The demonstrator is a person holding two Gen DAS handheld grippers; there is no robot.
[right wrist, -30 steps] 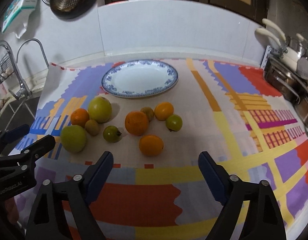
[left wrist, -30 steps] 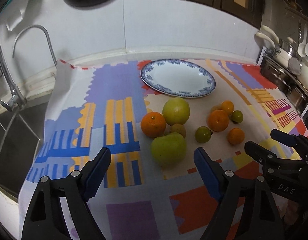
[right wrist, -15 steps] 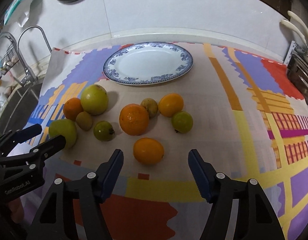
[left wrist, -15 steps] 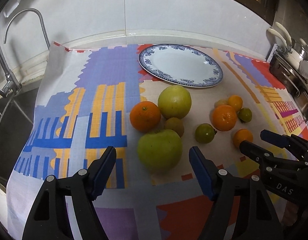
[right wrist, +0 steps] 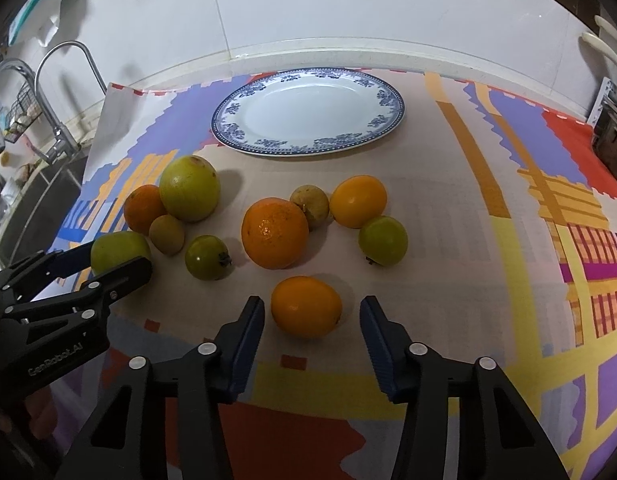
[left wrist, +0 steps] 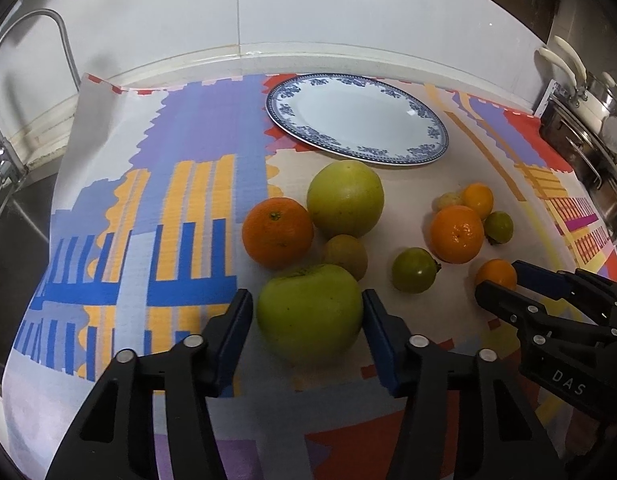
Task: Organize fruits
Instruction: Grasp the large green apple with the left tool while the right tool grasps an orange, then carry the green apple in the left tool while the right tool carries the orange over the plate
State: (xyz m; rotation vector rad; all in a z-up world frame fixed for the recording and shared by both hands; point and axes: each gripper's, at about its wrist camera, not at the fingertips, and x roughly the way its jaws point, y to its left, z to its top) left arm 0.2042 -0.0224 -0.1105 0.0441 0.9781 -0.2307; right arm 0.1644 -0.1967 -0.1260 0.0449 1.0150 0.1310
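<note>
Several fruits lie on a colourful cloth in front of an empty blue-rimmed white plate (left wrist: 358, 120), which also shows in the right wrist view (right wrist: 308, 114). My left gripper (left wrist: 307, 312) is open with its jaws on either side of a green apple (left wrist: 308, 314), close to its flanks. My right gripper (right wrist: 311, 316) is open around a small orange fruit (right wrist: 306, 306), with gaps on both sides. An orange (left wrist: 277, 232), a large yellow-green fruit (left wrist: 345, 199), a green tomato-like fruit (left wrist: 413, 270) and a second orange (right wrist: 275, 232) lie between apple and plate.
A sink with a tap (left wrist: 12, 120) lies off the cloth's left edge. A white tiled wall stands behind the plate. A rack with pots and utensils (left wrist: 588, 128) stands at the right. The patterned cloth (right wrist: 528, 280) stretches bare to the right of the fruits.
Both grippers have moved forward and down to the fruits. The left one's jaws now flank the green apple; the right one's jaws now flank the small orange fruit and have narrowed.
</note>
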